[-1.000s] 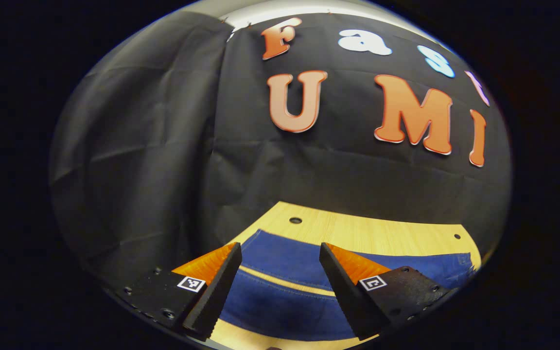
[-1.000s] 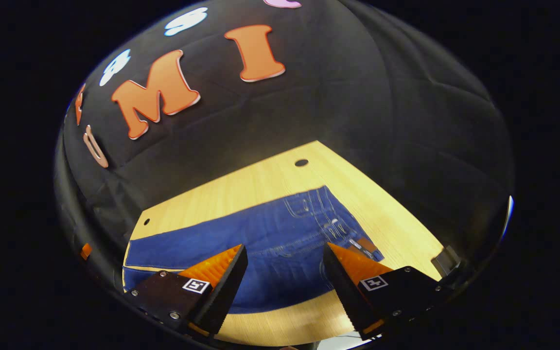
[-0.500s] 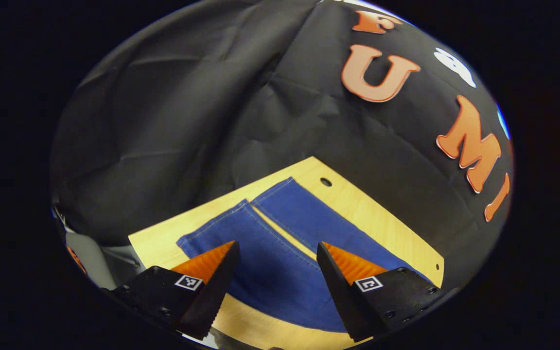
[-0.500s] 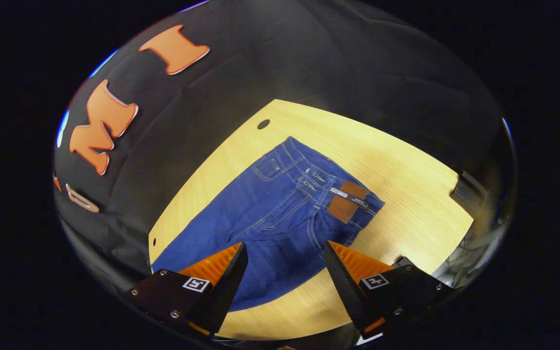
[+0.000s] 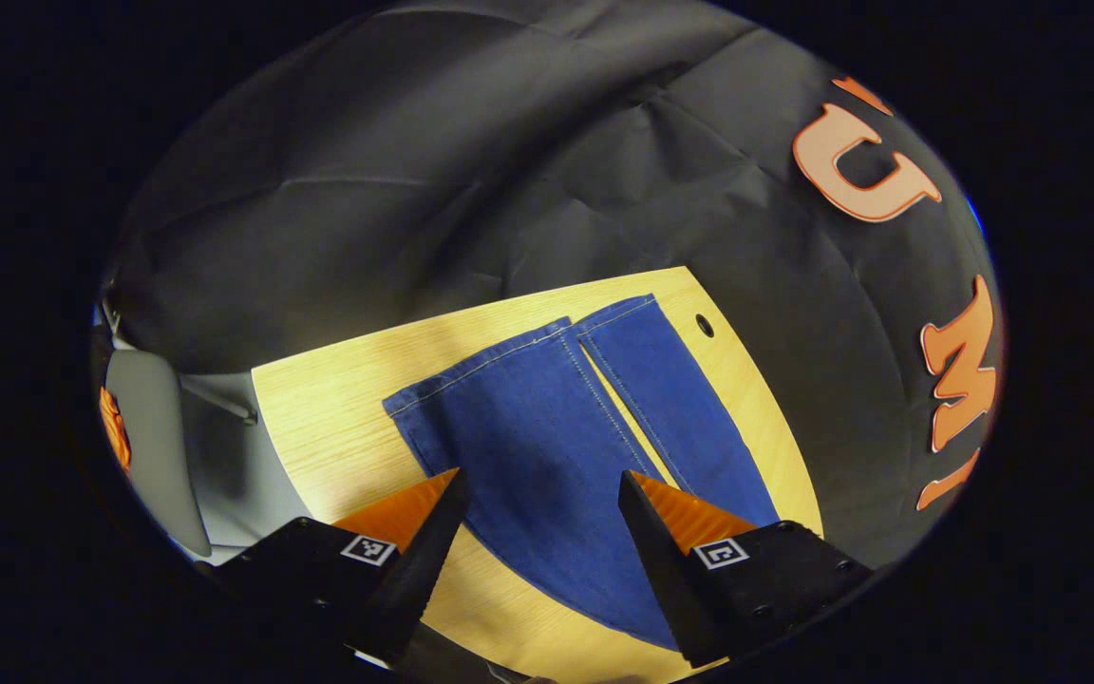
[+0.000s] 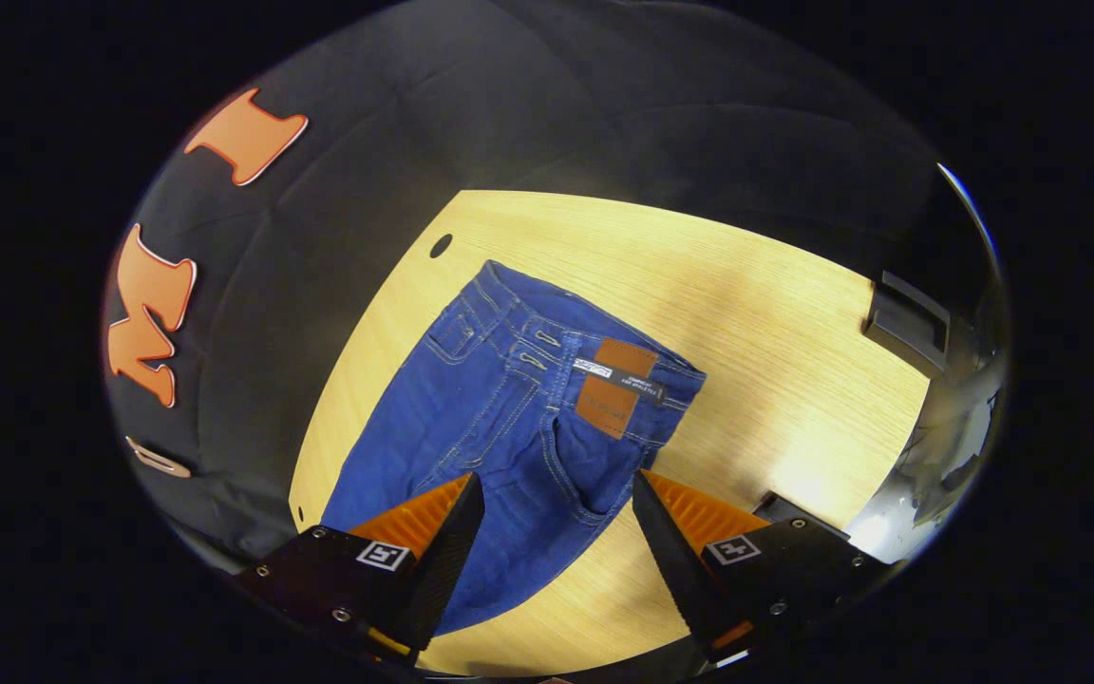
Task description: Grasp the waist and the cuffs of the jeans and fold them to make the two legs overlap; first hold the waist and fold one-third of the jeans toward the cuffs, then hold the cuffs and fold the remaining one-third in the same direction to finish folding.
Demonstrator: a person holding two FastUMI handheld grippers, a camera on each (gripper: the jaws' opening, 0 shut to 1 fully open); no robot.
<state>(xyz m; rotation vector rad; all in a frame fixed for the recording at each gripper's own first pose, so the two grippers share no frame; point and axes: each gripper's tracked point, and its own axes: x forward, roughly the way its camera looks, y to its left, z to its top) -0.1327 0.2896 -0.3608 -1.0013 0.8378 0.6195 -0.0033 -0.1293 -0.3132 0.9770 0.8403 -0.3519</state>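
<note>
**me:** Honestly, nothing is folded yet as far as I can tell. The jeans (image 5: 547, 446) lie flat on the wooden table (image 5: 329, 418), both legs side by side with a thin strip of wood showing between them. In the left gripper view I'm looking down the legs at the cuffs (image 5: 518, 351), which sit toward the far edge near a small hole in the table (image 5: 705, 326). My left gripper (image 5: 537, 508) hangs above the denim with its fingers spread wide, holding nothing.

**other:** And the right side?

**me:** The right gripper (image 6: 556, 508) is also wide apart and empty, hovering over the seat area. In the right gripper view the waist (image 6: 594, 332) is ahead of the fingers, brown patch (image 6: 615, 385) facing up, belt loops visible.

**other:** So which step are you on?

**me:** I'd call it the approach to the very first one, overlapping the legs. Neither end is pinched yet.

**other:** What does the next move need?

**me:** My guess: bring each gripper down to its own end, right at the waist edge and left at a cuff, on the same side of the jeans. Then pinch the top layer cleanly before lifting one leg across the other. Denim is stiff-ish, so a shallow bite may slip.
</note>
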